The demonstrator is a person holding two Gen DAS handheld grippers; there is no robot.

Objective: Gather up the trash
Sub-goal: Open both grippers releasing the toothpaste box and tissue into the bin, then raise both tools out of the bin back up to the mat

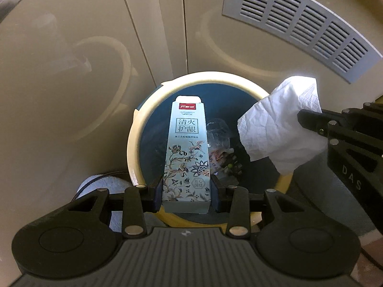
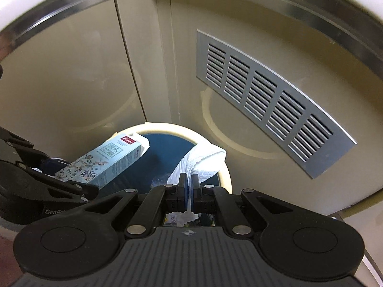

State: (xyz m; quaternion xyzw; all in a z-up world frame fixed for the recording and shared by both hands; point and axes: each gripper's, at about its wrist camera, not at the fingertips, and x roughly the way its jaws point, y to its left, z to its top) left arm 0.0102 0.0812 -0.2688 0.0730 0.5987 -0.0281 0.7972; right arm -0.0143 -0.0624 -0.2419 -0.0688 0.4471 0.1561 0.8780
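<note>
A pale blue toothpaste box (image 1: 185, 157) is clamped between the closed-in fingers of the left gripper (image 1: 186, 191) and held above the open mouth of the cream-rimmed bin (image 1: 134, 141). A white paper towel (image 2: 203, 162) is pinched by the nearly closed right gripper (image 2: 189, 191) over the bin's rim. Clear plastic wrapping (image 1: 220, 148) is seen lying inside the bin, which stands before a beige cabinet (image 2: 71, 71) with a grey vent grille (image 2: 268, 100).

printed cardboard box (image 1: 185, 157) | crinkled paper towel (image 1: 278, 124) | matt metal vent (image 2: 268, 98)
</note>
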